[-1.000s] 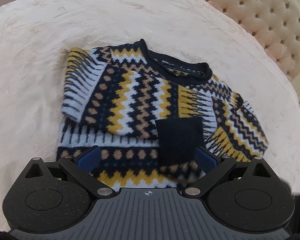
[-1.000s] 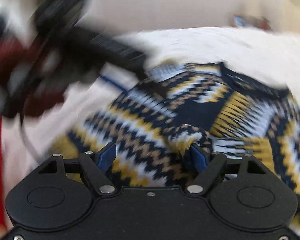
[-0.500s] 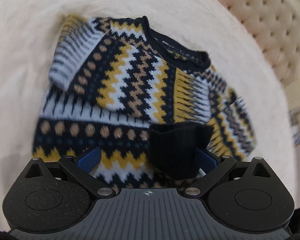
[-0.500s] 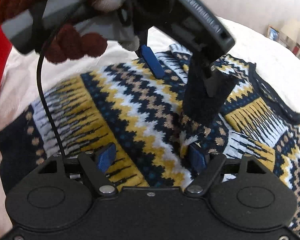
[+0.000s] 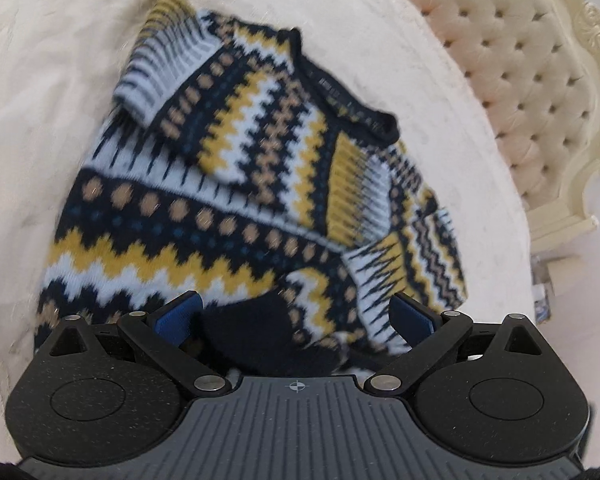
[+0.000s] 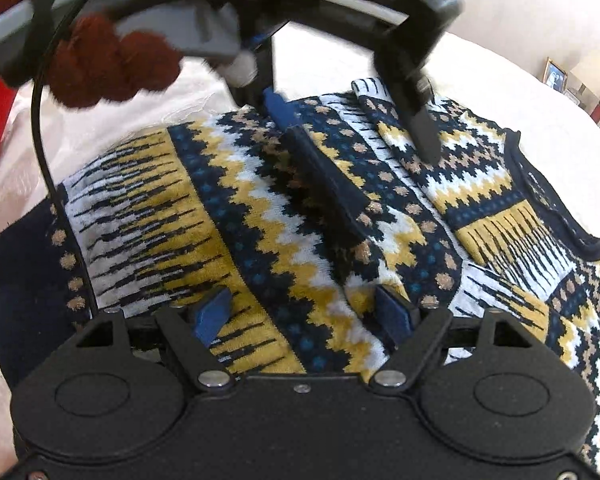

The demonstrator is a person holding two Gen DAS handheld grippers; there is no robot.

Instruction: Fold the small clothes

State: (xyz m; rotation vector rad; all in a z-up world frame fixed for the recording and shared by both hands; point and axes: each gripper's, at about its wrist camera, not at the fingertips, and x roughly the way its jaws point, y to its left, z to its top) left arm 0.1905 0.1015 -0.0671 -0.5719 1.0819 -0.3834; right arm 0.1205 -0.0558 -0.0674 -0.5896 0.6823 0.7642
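Both claws, left [image 6: 352, 128] and right [image 6: 304, 316], gape over the patterned sweater [image 6: 260, 216].

I see the sweater [image 5: 236, 184] covering most of the white bedspread [image 5: 52, 80]; bare cloth rings it on the far and left sides. Right of the sweater, the tufted headboard [image 5: 520, 64] blocks passage. My left gripper [image 6: 352, 128] stands on the sweater's middle.
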